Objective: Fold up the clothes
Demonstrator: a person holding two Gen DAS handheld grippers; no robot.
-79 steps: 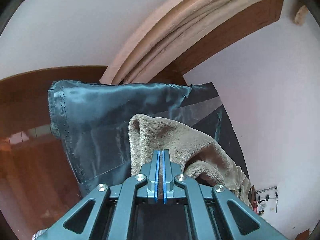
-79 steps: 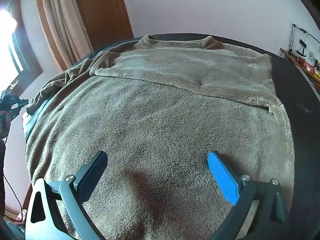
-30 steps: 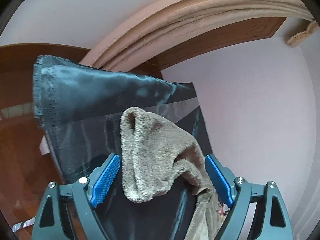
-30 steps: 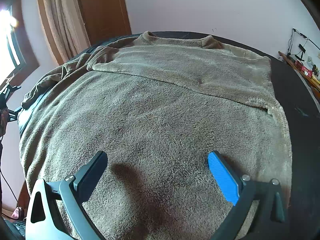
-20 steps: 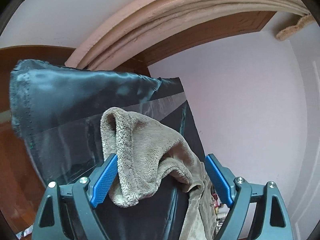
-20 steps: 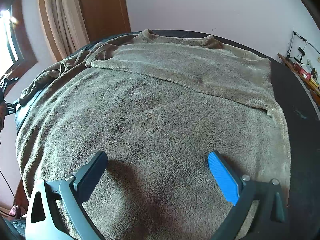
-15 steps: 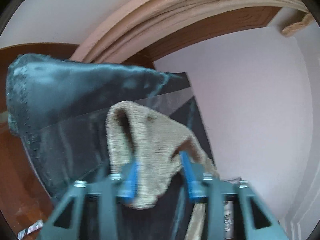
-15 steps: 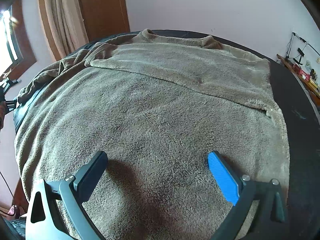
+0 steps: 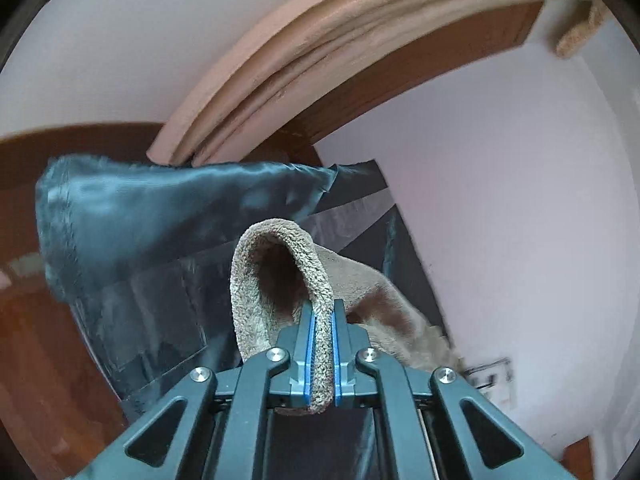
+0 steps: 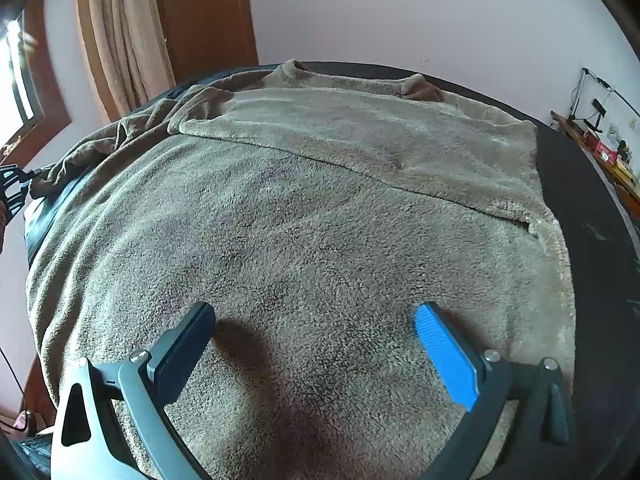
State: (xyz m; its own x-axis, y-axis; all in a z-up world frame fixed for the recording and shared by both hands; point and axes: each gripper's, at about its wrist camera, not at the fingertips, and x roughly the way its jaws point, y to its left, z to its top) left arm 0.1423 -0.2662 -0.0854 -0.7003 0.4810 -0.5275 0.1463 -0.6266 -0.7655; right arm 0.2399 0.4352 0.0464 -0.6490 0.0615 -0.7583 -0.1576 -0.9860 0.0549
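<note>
Hanging off the 9 o'clock edge of the dark bed cover (image 10: 580,184), one sleeve (image 9: 280,276) of the beige fleece garment (image 10: 312,216) loops up in the left gripper (image 9: 320,344), whose blue pads clench its cuff edge. Bare cover shows along the garment's 3 o'clock side. Curtain (image 10: 120,40) and wooden frame (image 10: 208,16) stand at 11 o'clock beyond the collar. The right gripper (image 10: 316,344) hovers low over the garment's lower body, tilted forward toward 12 o'clock, its fingers spread wide and gripping nothing.
</note>
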